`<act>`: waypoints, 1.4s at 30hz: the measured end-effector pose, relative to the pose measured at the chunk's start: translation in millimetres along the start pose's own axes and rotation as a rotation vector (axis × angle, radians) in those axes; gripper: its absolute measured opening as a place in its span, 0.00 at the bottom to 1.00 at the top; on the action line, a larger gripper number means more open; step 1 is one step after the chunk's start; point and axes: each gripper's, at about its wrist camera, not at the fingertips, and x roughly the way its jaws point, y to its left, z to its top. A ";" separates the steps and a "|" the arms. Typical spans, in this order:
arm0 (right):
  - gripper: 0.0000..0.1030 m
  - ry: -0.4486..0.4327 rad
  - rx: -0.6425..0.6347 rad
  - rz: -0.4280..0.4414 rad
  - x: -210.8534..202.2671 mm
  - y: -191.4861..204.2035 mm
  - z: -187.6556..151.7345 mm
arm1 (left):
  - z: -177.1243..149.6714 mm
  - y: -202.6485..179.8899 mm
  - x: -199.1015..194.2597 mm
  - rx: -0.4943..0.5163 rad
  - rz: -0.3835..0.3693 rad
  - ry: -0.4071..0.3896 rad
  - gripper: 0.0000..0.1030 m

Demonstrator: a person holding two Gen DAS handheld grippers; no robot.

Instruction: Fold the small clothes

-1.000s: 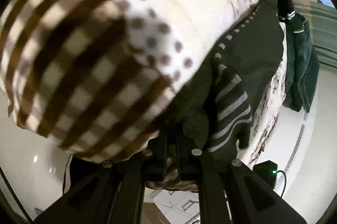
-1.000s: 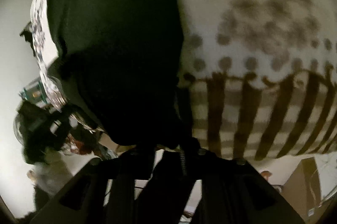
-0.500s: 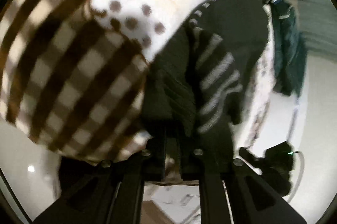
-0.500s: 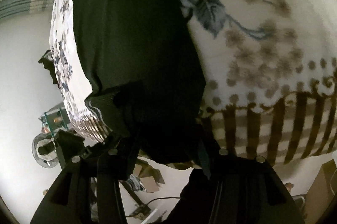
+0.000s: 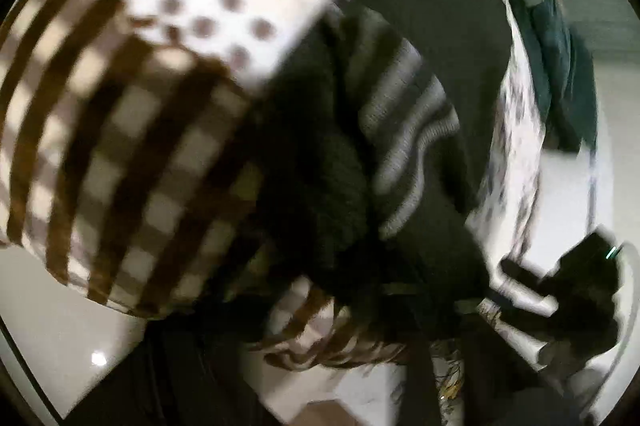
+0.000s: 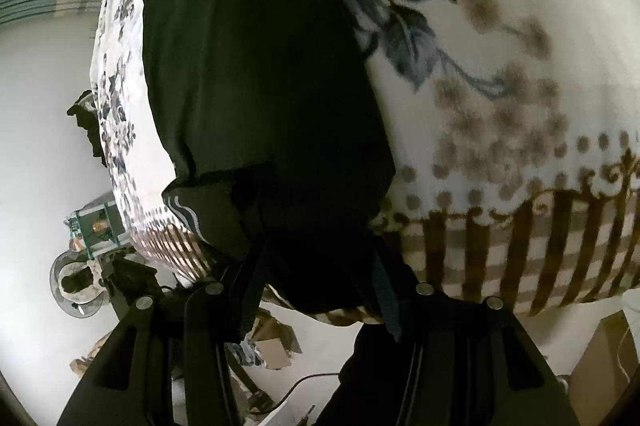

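Now the right gripper (image 6: 316,290) has let go: fingers parted, dark green garment with grey-striped cuffs (image 6: 248,66) lying loose between them on the floral-and-check blanket (image 6: 500,74). Left gripper (image 5: 372,310) stays clenched on the cuff end, dragging it sideways, so the fold looks underway.

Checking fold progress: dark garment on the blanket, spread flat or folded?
Partly folded: the dark garment lies mostly flat on the blanket, its striped near end doubled over.
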 end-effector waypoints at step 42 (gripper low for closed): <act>0.50 0.060 0.190 0.122 39.8 -64.5 -42.1 | 32.1 21.6 4.7 0.206 0.042 0.119 0.61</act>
